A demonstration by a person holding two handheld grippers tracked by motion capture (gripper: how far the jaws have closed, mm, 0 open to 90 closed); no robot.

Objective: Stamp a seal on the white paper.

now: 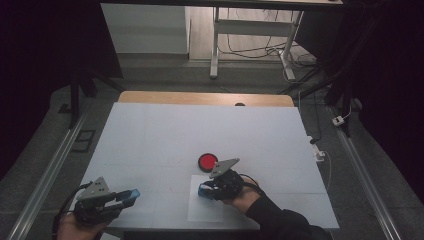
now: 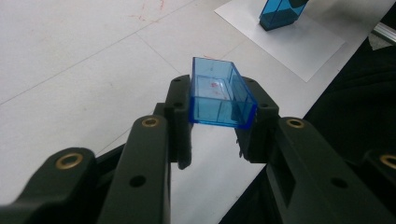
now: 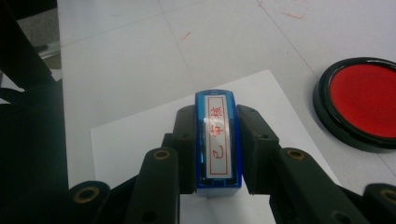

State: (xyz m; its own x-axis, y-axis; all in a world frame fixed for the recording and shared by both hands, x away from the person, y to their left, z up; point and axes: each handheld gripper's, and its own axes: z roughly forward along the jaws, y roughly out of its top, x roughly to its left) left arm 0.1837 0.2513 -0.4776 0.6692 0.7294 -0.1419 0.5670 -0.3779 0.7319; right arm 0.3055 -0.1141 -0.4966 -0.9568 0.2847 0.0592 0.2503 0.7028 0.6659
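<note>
Blue rectangular stamp (image 3: 218,140), red characters on white label, clamped between right gripper (image 3: 217,147) jaws over white paper sheet (image 1: 206,205), near red ink pad (image 1: 207,161). Left gripper (image 2: 217,122) clamps clear blue cap (image 2: 219,93) at table's near-left.

Jaws clamp blue cap (image 2: 219,95), apparently empty, above table (image 2: 70,70).

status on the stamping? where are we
Done: the cap is off, shut in the left claw. In hand: the right claw grips the stamp over the white paper, beside the open red ink pad. Left, likely: no print shows on the paper; recapping too.
</note>
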